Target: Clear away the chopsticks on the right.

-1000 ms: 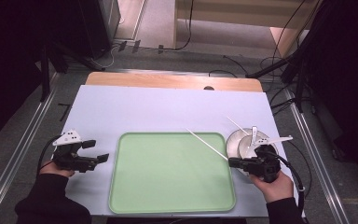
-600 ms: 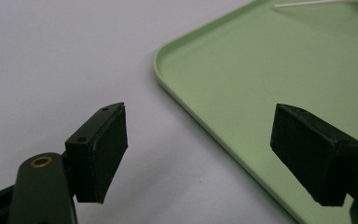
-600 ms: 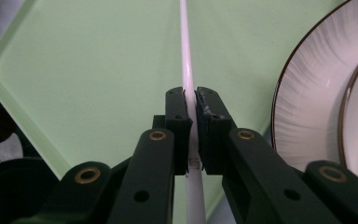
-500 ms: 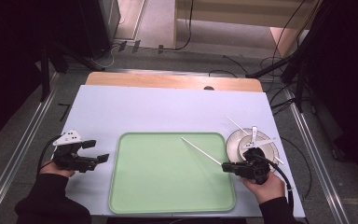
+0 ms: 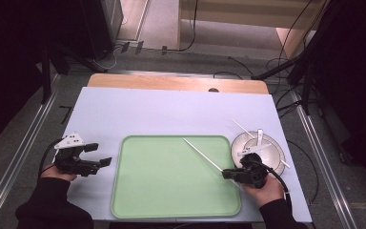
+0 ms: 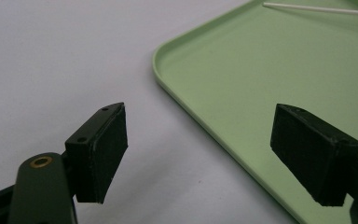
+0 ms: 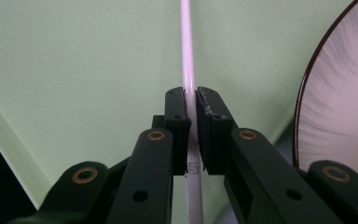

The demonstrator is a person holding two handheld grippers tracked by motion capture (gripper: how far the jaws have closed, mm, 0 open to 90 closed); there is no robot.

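A long white chopstick (image 5: 202, 155) slants over the right half of the green tray (image 5: 171, 191), its far tip toward the tray's middle. My right gripper (image 5: 226, 174) is shut on its near end, at the tray's right edge. In the right gripper view the pads pinch the chopstick (image 7: 187, 46) between them, just above the tray (image 7: 74, 70). My left gripper (image 5: 100, 154) rests on the white table left of the tray, open, with nothing between its fingers (image 6: 100, 149). The tray's corner (image 6: 242, 79) lies just ahead of it.
A white plate (image 5: 274, 160) with a dark rim sits right of the tray, behind my right hand, with another chopstick (image 5: 242, 128) and a white utensil (image 5: 259, 138) on it. The plate (image 7: 340, 107) lies close to the right jaw. Cables run on the floor beyond the table.
My right gripper has moved left and down from the plate toward the tray, with the chopstick in it. The left gripper has stayed put.
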